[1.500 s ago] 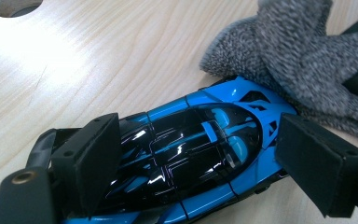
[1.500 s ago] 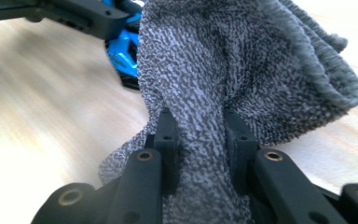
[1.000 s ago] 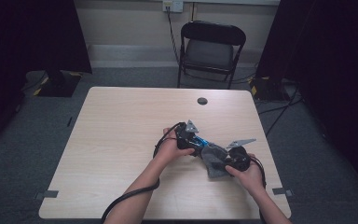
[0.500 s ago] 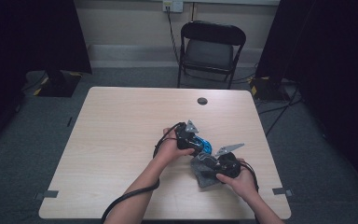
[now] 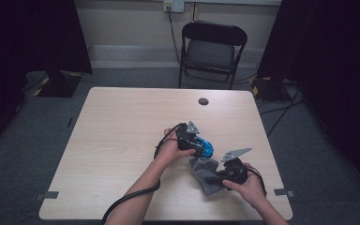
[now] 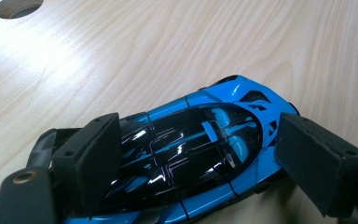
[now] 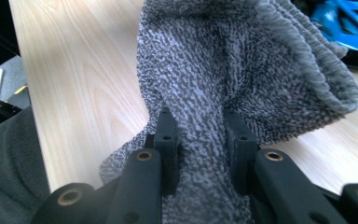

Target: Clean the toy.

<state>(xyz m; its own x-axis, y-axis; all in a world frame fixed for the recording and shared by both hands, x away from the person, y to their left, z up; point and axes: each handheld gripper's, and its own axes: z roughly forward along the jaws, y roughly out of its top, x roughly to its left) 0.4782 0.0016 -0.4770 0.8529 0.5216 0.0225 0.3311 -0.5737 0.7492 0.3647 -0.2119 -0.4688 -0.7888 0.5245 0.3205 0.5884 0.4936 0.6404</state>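
Note:
A blue toy car (image 5: 206, 150) with a dark glossy canopy sits right of the table's middle. My left gripper (image 5: 198, 145) has its jaws on either side of the car (image 6: 200, 140), and the pads (image 6: 91, 156) bear on its body. Just nearer the person lies a grey knitted cloth (image 5: 205, 169), bunched and touching the car. My right gripper (image 5: 216, 179) is shut on that cloth (image 7: 242, 60), which bulges up between and beyond its fingers (image 7: 167, 135). The car's blue edge (image 7: 349, 23) appears beyond the cloth at the upper right.
A round cable hole (image 5: 203, 101) lies in the wooden table (image 5: 122, 140) at the far side. A black folding chair (image 5: 212, 47) stands behind the table. The table's near edge runs close under the right hand. Cables trail from both grippers.
My right gripper has drawn back toward the near edge and slightly left, dragging the grey cloth with it. The left gripper and the car have stayed put.

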